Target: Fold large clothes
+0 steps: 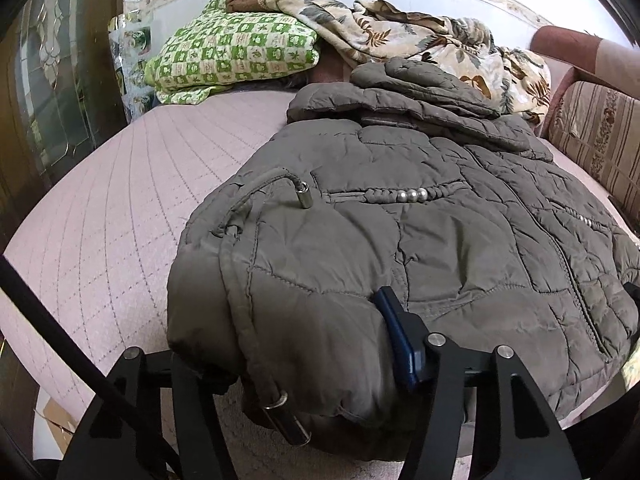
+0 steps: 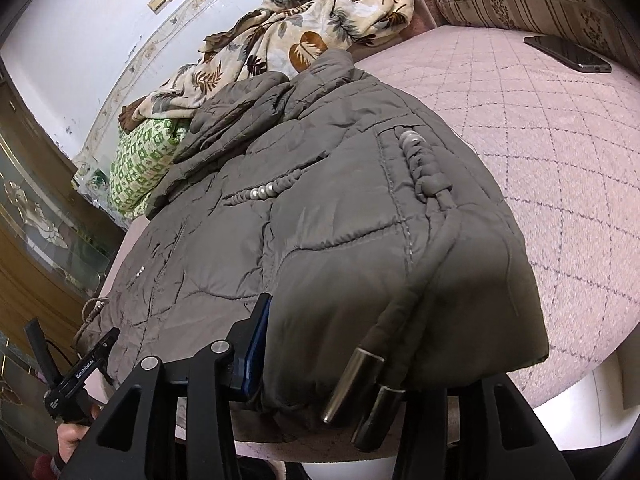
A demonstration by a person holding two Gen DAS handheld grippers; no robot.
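Both near hem corners of the grey-brown quilted puffer jacket, spread on the pink quilted bed, are gripped by half-closed left gripper and right gripper; lengthwise fold judged pending.

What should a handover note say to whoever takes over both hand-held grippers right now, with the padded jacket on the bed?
Left hand-held gripper: closed on the near hem of the grey padded jacket, at its left corner.
Right hand-held gripper: closed on the hem's right corner, by the metal-tipped drawcords.
Jacket: lies spread on the pink quilted bed cover, sleeves tucked in, collar pointing away toward the floral blanket and the green checked pillow. A phone lies on the cover to the right.
Done: narrowed lengthwise, both hem corners gripped.
Left: probably lift the hem and fold it toward the collar, then let go.
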